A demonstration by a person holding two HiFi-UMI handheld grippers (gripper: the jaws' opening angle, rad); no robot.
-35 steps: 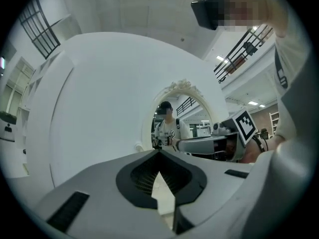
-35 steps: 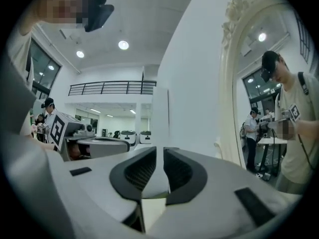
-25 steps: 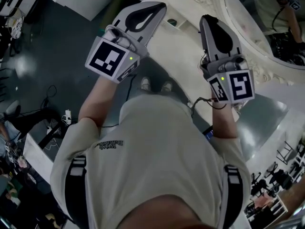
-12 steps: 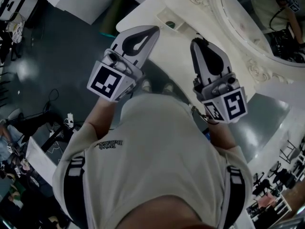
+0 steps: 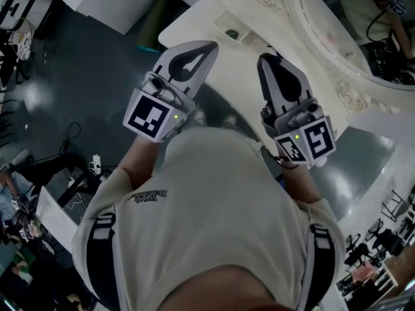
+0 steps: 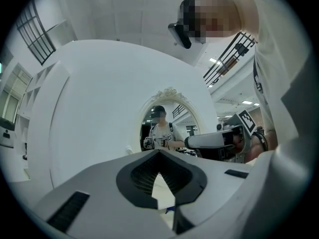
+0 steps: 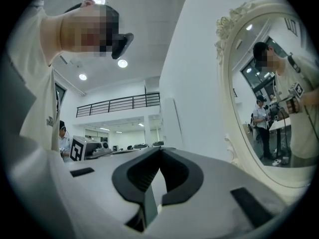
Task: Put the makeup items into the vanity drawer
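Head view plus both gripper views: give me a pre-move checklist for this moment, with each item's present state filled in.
1. Left claw free to grasp: ok, shut with nothing between its jaws.
2. Right claw free to grasp: ok, shut and empty.
3. Makeup item located: cannot tell; only a small tray with something dark in it shows on the vanity top.
4. Drawer found and open: cannot tell, no view shows it.
5. Both claws apart from the mirror: ok, neither touches it.
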